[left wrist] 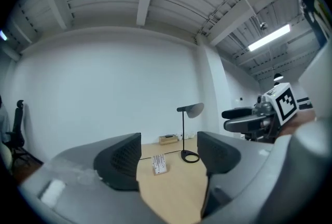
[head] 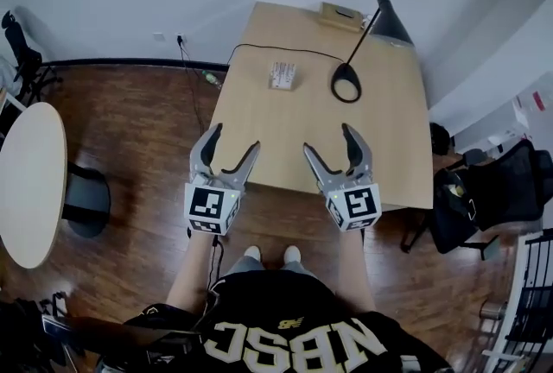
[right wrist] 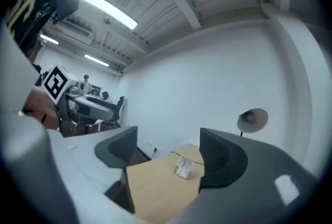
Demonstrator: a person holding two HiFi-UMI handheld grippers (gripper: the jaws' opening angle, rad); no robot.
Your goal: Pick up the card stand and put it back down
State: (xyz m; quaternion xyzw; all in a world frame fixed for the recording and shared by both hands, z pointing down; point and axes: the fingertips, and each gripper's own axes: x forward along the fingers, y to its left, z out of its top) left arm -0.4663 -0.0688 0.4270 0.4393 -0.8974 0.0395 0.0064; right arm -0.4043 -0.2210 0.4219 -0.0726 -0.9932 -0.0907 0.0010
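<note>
The card stand (head: 282, 75) is a small white holder with printed cards, standing on the far part of the wooden table (head: 285, 138). It also shows in the left gripper view (left wrist: 159, 164) and the right gripper view (right wrist: 184, 167), well beyond each pair of jaws. My left gripper (head: 230, 147) hovers open over the table's near edge, nothing between its fingers. My right gripper (head: 333, 143) hangs beside it, also open and empty. Both are well short of the stand.
A black desk lamp (head: 376, 22) with a ring base (head: 346, 83) stands right of the stand, its cable (head: 276, 47) running left off the table. A small wooden box (head: 341, 15) sits at the far edge. A round table (head: 30, 181) is at the left, chairs (head: 484, 199) at the right.
</note>
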